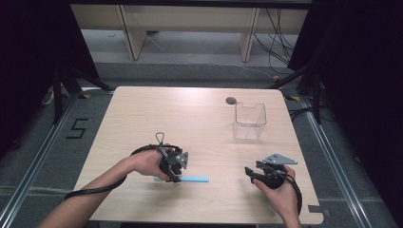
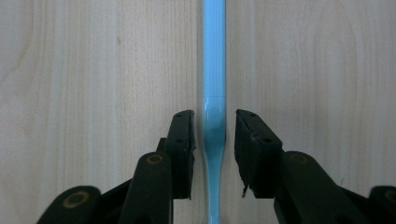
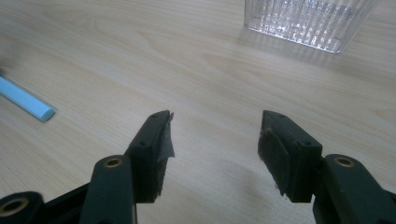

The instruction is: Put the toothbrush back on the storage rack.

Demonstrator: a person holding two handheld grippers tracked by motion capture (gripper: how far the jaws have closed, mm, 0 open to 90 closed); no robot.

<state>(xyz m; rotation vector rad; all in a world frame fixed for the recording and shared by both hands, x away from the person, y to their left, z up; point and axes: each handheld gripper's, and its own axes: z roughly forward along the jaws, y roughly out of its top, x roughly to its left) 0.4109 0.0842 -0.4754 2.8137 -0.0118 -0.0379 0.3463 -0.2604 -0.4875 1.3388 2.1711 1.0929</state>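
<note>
Light blue toothbrush (image 2: 214, 70) lies flat on the wooden table (image 1: 199, 118), near-left of middle, long axis running left-right, plain handle end pointing right toward the right gripper (image 1: 259, 172). The left gripper (image 2: 214, 140) straddles its neck, jaws slightly apart on either side, not quite pinching yet. Risk I'd guess: that neck is thin and slick, so it could twist or squirt out when they close. Right jaws are wide apart, holding nothing, near the clear plastic cup (image 1: 249, 121).
</note>
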